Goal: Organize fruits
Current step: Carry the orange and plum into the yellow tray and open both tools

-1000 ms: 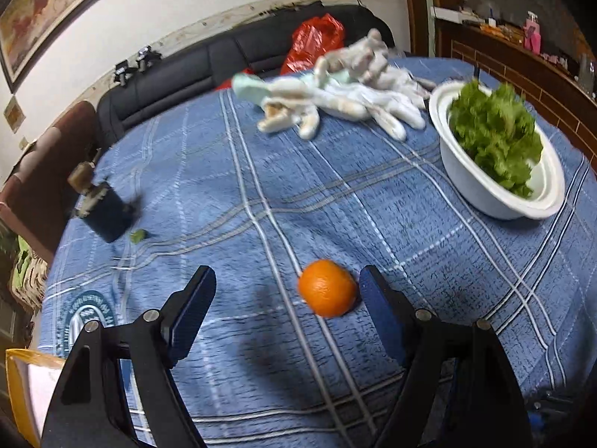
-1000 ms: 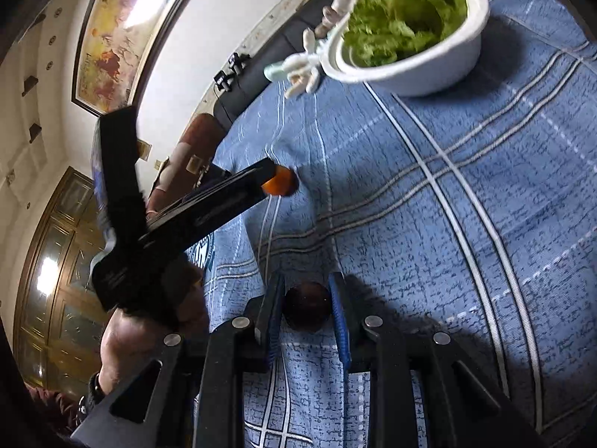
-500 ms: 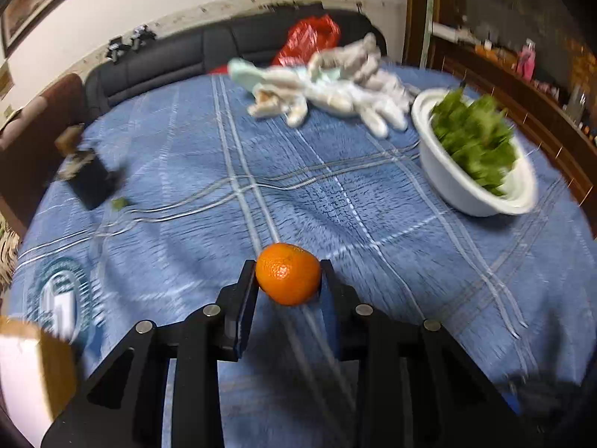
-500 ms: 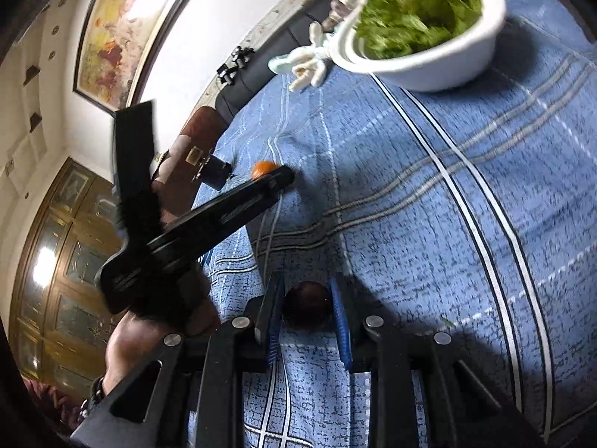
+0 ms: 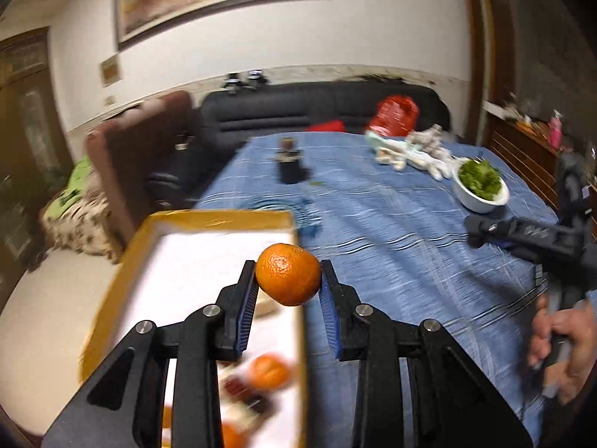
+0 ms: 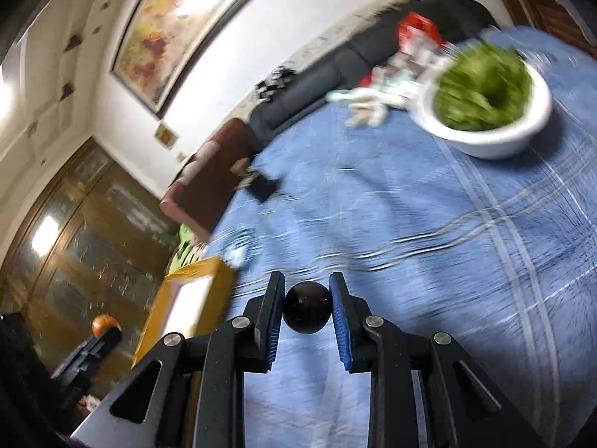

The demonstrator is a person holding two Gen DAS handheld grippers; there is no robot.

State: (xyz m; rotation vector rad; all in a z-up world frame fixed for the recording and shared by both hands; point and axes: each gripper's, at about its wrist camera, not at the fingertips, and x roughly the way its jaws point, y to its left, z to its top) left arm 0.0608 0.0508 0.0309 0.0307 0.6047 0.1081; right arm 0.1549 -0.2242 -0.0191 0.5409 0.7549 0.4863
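Your left gripper clamps the dimpled, slightly squat orange; your right gripper clamps a glossy, round dark fruit.

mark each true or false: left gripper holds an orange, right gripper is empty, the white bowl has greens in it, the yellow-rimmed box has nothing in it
1. The left gripper holds an orange. True.
2. The right gripper is empty. False: its fingers are shut on a dark round fruit.
3. The white bowl has greens in it. True.
4. The yellow-rimmed box has nothing in it. False: blurred orange fruit and dark items lie inside.
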